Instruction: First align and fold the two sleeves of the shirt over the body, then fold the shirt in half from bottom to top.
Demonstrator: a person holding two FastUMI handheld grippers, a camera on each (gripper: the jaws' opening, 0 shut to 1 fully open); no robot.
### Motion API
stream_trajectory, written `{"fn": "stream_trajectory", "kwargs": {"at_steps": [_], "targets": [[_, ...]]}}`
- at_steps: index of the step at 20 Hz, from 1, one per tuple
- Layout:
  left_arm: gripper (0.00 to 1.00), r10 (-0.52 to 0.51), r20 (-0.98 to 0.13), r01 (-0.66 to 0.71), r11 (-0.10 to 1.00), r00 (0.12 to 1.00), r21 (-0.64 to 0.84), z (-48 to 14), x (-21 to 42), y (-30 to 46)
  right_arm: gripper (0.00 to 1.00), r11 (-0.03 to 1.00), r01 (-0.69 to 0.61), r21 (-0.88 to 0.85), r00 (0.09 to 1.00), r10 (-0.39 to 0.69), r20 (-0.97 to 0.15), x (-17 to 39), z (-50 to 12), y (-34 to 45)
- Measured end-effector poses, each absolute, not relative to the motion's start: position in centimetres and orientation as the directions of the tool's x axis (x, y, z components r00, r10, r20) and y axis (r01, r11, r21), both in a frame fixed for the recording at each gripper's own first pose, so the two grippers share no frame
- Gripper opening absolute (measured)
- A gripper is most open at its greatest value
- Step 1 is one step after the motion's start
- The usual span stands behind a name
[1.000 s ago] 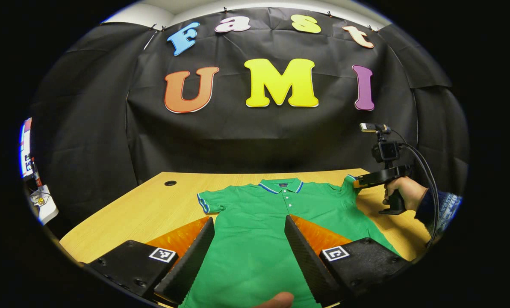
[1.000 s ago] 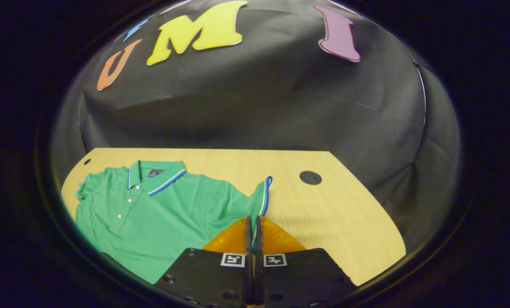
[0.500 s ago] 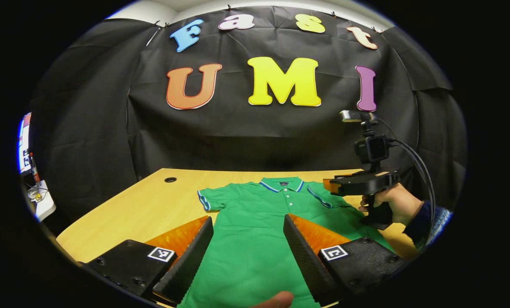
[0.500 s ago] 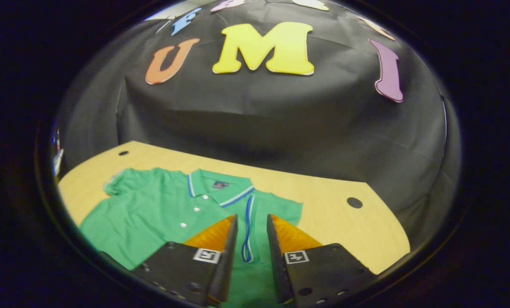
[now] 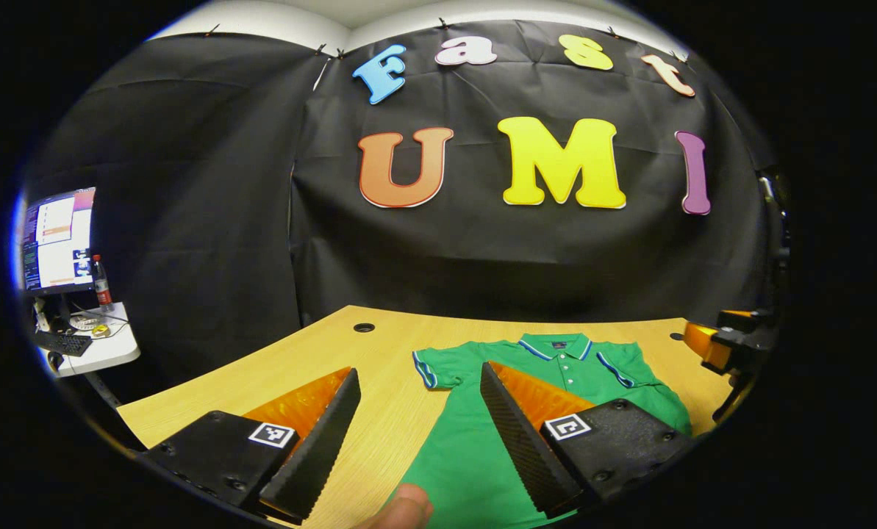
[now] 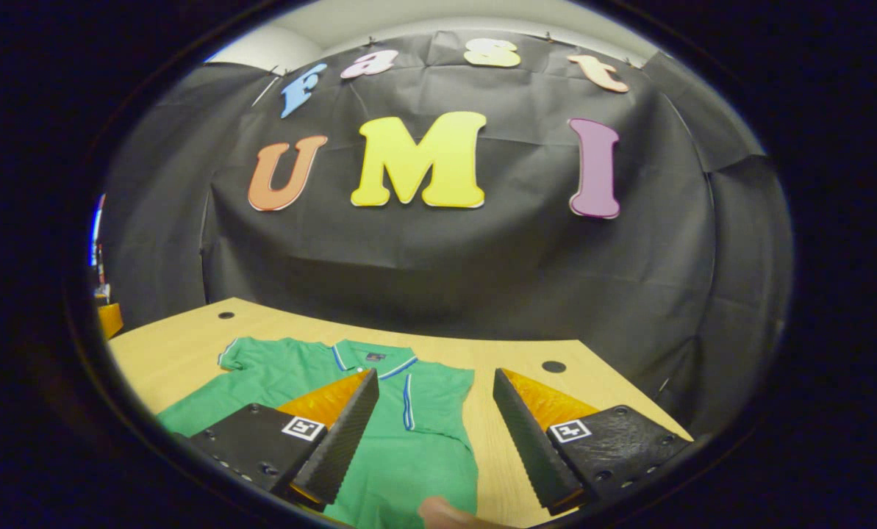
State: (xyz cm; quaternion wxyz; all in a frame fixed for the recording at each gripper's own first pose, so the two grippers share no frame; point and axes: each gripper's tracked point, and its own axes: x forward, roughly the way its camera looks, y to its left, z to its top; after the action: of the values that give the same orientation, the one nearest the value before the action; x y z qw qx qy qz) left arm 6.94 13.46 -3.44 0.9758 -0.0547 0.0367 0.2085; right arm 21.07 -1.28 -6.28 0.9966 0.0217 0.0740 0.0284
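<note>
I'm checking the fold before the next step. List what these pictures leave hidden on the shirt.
- Shirt hem: cut off at the bottom edge in both gripper views.
- Lower edge of the folded sleeve: in the right gripper view it runs behind the right gripper.
- Part of the button placket: in the left gripper view the left gripper finger covers it.
</note>
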Motion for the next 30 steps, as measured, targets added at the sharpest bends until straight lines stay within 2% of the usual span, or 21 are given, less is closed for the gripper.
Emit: {"fn": "stream_trajectory", "kwargs": {"at_steps": [3,5,7,8,9,13,16,18,20,22,23,24,25,26,27,28,29,30], "targets": [[1.00,0.401,-0.063,-0.405,0.912,0.914,-0.064,-0.5,9.0,14.2,0.95,0.997,-0.066,0.032,0.990,0.069,-0.127,17.6,-7.7,-2.4],[1.00,0.388,-0.063,-0.393,0.914,0.920,-0.103,0.7,10.9,14.7,0.93,0.996,-0.088,-0.002,0.988,0.087,-0.124,16.2,-8.4,-2.2],[1.00,0.345,-0.092,-0.354,0.927,0.934,-0.122,0.7,13.7,14.7,0.94,0.994,-0.109,-0.028,0.988,0.106,-0.117,15.2,-8.3,-2.1],[1.00,0.329,-0.112,-0.341,0.933,0.937,-0.111,0.4,15.5,14.8,0.97,0.992,-0.121,-0.033,0.988,0.117,-0.103,14.7,-8.0,-2.1],[1.00,0.318,-0.129,-0.331,0.938,0.939,-0.097,-0.2,17.2,15.1,0.95,0.990,-0.137,-0.044,0.987,0.132,-0.086,14.4,-7.8,-2.0],[1.00,0.335,-0.200,-0.356,0.931,0.921,-0.084,-4.5,23.6,17.9,0.95,0.985,-0.132,-0.111,0.991,0.132,-0.005,13.9,-6.6,-3.6],[1.00,0.307,-0.327,-0.364,0.922,0.894,-0.130,-10.5,26.7,19.1,0.96,0.991,-0.085,-0.106,0.996,0.087,0.015,14.6,-7.0,-5.9],[1.00,0.299,-0.399,-0.377,0.917,0.867,-0.131,-14.0,27.9,19.9,0.95,0.995,-0.085,-0.047,0.996,0.086,0.012,15.2,-7.4,-6.5],[1.00,0.318,-0.427,-0.386,0.919,0.846,-0.081,-16.1,29.0,21.0,0.95,0.993,-0.107,0.038,0.994,0.107,0.001,15.7,-7.8,-6.6],[0.96,0.277,-0.482,-0.349,0.935,0.831,-0.065,-18.1,30.2,20.3,0.95,0.986,-0.132,0.106,0.991,0.133,-0.006,15.9,-8.0,-6.5],[1.00,0.255,-0.506,-0.335,0.939,0.824,-0.072,-18.9,30.6,20.0,0.97,0.983,-0.136,0.120,0.990,0.139,-0.020,16.1,-8.5,-6.6],[0.87,0.233,-0.522,-0.325,0.941,0.820,-0.090,-19.4,31.2,19.6,0.96,0.982,-0.141,0.122,0.989,0.146,-0.030,16.2,-8.7,-6.5],[0.85,0.229,-0.538,-0.335,0.936,0.811,-0.107,-20.1,31.5,19.6,0.95,0.983,-0.143,0.117,0.989,0.147,-0.030,16.1,-8.8,-6.4],[0.75,0.232,-0.561,-0.359,0.925,0.795,-0.126,-20.8,31.5,19.7,0.95,0.983,-0.145,0.109,0.989,0.148,-0.024,16.1,-8.6,-6.4],[0.75,0.255,-0.554,-0.378,0.918,0.793,-0.120,-20.6,31.7,20.3,0.94,0.984,-0.148,0.103,0.989,0.150,-0.016,15.9,-8.5,-6.2],[0.71,0.259,-0.552,-0.387,0.913,0.793,-0.128,-20.7,32.2,20.6,0.95,0.983,-0.153,0.100,0.988,0.154,-0.008,15.8,-8.4,-6.0],[0.62,0.273,-0.563,-0.407,0.905,0.780,-0.125,-20.7,32.0,20.8,0.95,0.982,-0.158,0.099,0.987,0.160,-0.006,15.8,-8.5,-5.7],[0.37,0.284,-0.565,-0.422,0.897,0.775,-0.128,-20.6,31.8,21.1,0.95,0.982,-0.164,0.099,0.986,0.166,-0.009,15.7,-8.6,-5.6]]}}
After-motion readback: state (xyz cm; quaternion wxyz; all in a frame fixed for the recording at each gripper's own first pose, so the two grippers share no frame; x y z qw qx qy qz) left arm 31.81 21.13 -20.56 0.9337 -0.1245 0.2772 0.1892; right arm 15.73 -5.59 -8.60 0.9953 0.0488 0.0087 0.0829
